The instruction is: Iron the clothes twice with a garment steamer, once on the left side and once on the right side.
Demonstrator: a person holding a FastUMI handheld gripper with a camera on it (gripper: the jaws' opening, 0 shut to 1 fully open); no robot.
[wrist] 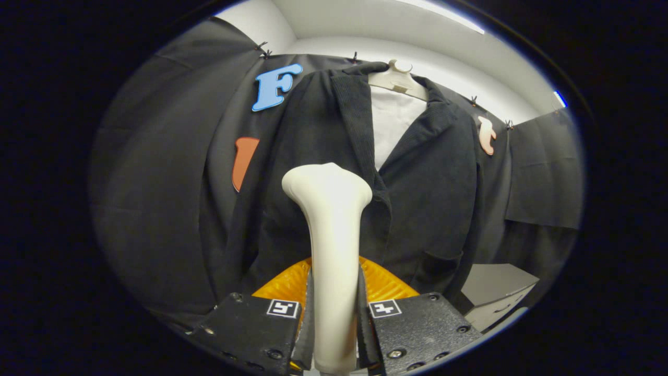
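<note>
Item 1, at nine o'clock from my fingers: black booth cloth point(156, 209), hanging in folds, its lower run falling into shadow where I cannot read any detail.

Item 2, at eleven to one o'clock beyond the fingers: dark jacket point(323, 130) on a pale hanger point(397, 78). The fabric looks finely ribbed on the lapels. The front is open at the chest, showing a white panel point(394, 122) beneath the hanger; I cannot tell whether that is a shirt or a form. The jacket's left sleeve merges with the cloth behind it and its edge is hard to trace. The hem is cut off behind my gripper and the orange part.

Item 3, at twelve o'clock, dead centre: garment steamer point(329, 235), cream, upright, handle running up between my fingers and flaring to a broad head just ahead of the jacket's front. I see its back only; the steam face is turned away from me. Whether the head touches the cloth I cannot tell. Its lower end runs out of sight.

Item 4: gripper point(334, 318), both fingers pressed against the steamer handle, clamping it.

Item 5: orange ribbed part point(383, 282) just behind the fingers, mostly hidden by them.

Item 6, at four o'clock: pale box-like surface point(496, 290), partly cut off, identity unclear.
</note>
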